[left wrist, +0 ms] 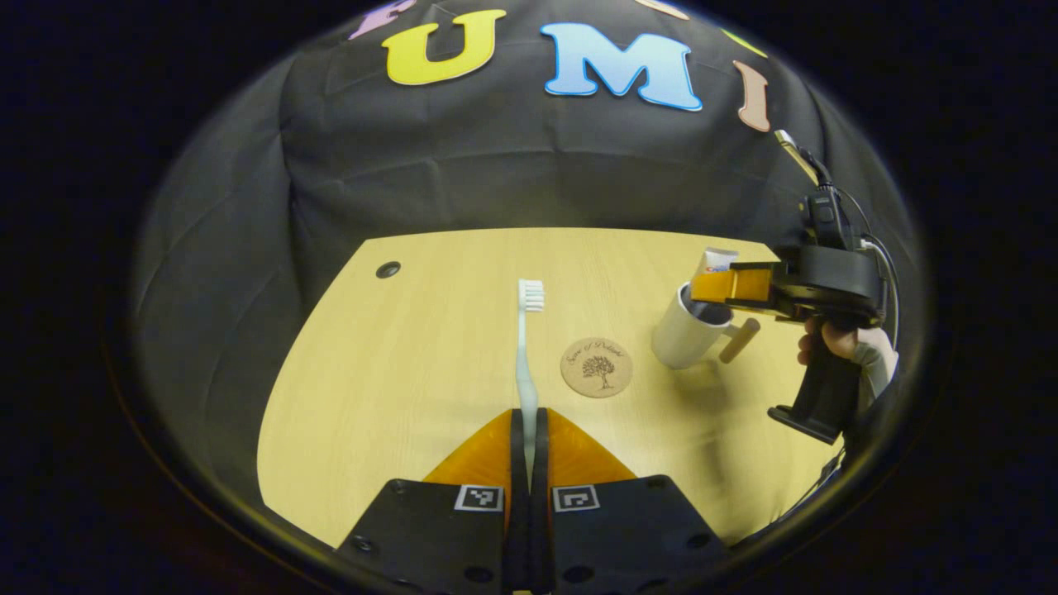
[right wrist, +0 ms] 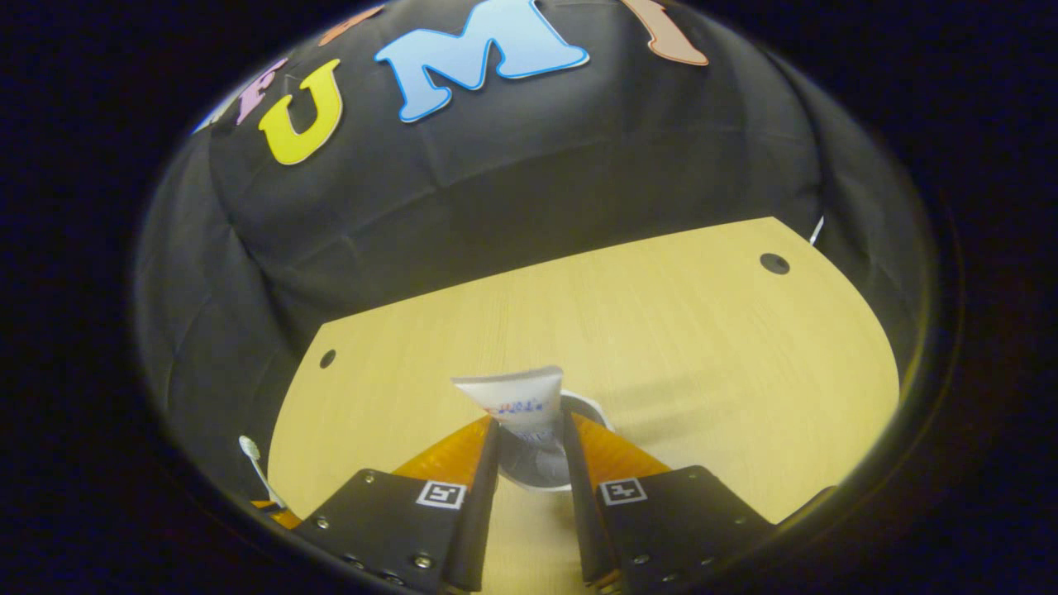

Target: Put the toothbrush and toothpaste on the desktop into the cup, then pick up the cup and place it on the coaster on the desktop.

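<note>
The toothpaste (right wrist: 519, 405) stands upright, clamped between the right gripper (right wrist: 529, 463)'s fingers directly over the cup (left wrist: 688, 335) mouth, its lower end already inside. The left gripper (left wrist: 527, 446) pinches the toothbrush (left wrist: 526, 355) handle, long axis pointing straight ahead, with the coaster (left wrist: 596, 367) just right of it and the cup farther right.

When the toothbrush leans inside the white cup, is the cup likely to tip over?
Probably not. The cup looks wide and squat on the desktop, though its side handle may unbalance it slightly. The toothbrush looks thin, likely light, but long, so it would lean on the rim.
</note>
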Demonstrator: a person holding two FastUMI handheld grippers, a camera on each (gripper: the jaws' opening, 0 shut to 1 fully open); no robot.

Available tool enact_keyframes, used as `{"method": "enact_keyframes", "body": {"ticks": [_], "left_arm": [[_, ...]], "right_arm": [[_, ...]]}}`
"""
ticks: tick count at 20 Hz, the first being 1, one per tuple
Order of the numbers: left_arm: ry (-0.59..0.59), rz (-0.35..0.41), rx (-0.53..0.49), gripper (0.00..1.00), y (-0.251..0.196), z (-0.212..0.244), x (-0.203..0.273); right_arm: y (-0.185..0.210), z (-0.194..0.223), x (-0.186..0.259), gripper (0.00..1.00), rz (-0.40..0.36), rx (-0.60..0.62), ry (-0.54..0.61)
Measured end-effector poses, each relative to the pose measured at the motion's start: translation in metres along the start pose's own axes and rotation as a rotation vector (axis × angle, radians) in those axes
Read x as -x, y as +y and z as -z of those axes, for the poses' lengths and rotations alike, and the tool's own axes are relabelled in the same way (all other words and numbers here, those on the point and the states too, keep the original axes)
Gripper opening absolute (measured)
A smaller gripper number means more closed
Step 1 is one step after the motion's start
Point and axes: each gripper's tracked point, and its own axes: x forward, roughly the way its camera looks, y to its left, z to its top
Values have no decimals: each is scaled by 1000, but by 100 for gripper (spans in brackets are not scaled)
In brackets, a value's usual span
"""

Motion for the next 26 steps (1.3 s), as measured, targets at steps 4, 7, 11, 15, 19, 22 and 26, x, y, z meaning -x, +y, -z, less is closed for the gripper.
{"method": "enact_keyframes", "body": {"ticks": [4, 7, 11, 15, 19, 22, 26], "left_arm": [[-14, -6, 1, 7, 1, -2, 4], [-27, -3, -3, 8, -3, -3, 7], [-53, 9, -21, 8, -13, -12, 7], [-83, 43, -52, 7, -33, -24, 4], [-125, 87, -101, 8, -59, -41, -1], [-150, 127, -135, 8, -82, -51, -8], [-173, 183, -187, 8, -114, -63, -22]], "right_arm": [[1, -4, 10, 44, 1, 7, -15], [2, -9, 19, 44, -7, -3, -29], [0, -16, 35, 44, -14, -5, -54], [-13, -14, 50, 44, -1, -6, -57], [-34, -5, 62, 41, 30, -21, -45], [-52, 1, 74, 41, 59, -34, -37], [-79, 7, 86, 41, 107, -57, -29]]}}
